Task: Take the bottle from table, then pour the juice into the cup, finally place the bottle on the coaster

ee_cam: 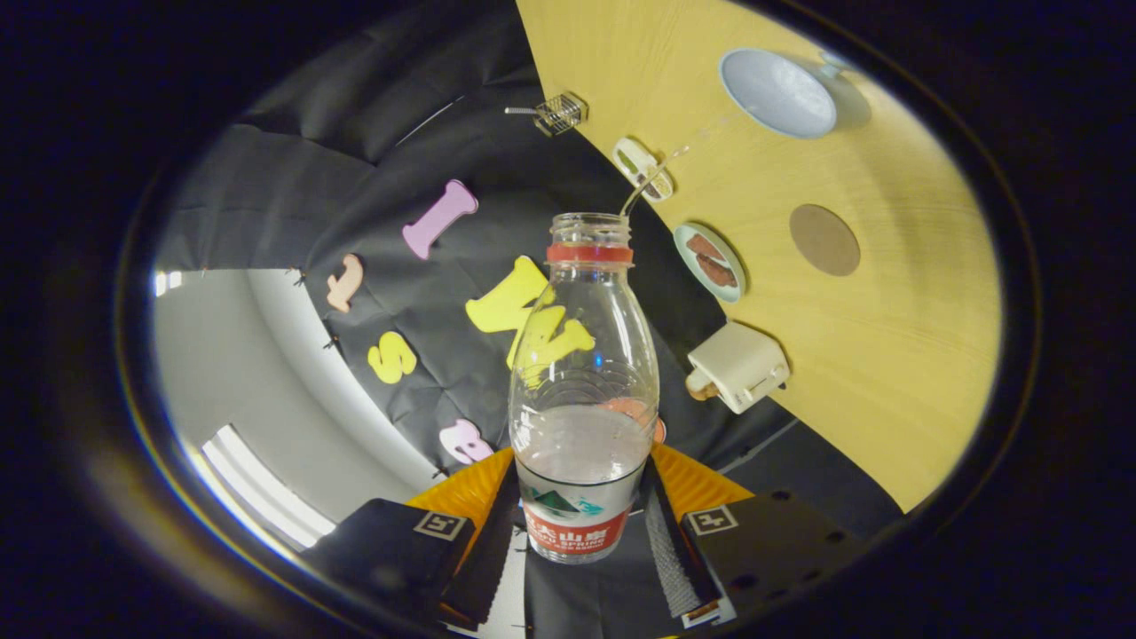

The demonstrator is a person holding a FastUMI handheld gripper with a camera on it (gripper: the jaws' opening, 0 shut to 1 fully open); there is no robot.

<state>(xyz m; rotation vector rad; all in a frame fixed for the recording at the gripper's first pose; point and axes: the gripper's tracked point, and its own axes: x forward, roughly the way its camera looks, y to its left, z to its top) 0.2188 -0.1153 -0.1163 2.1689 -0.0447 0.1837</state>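
Bottle (581, 390) between fingers (672, 541), clamped both sides

A staged recording booth, not a lived-in home: black cloth (399, 133) is pinned up as a wall along the far edge of a pale wood desk (887, 355), with a plain grey wall (231, 355) beyond it. The desk carries household props set well apart: a plate (777, 91), a coaster (824, 240), a small dish (709, 262).
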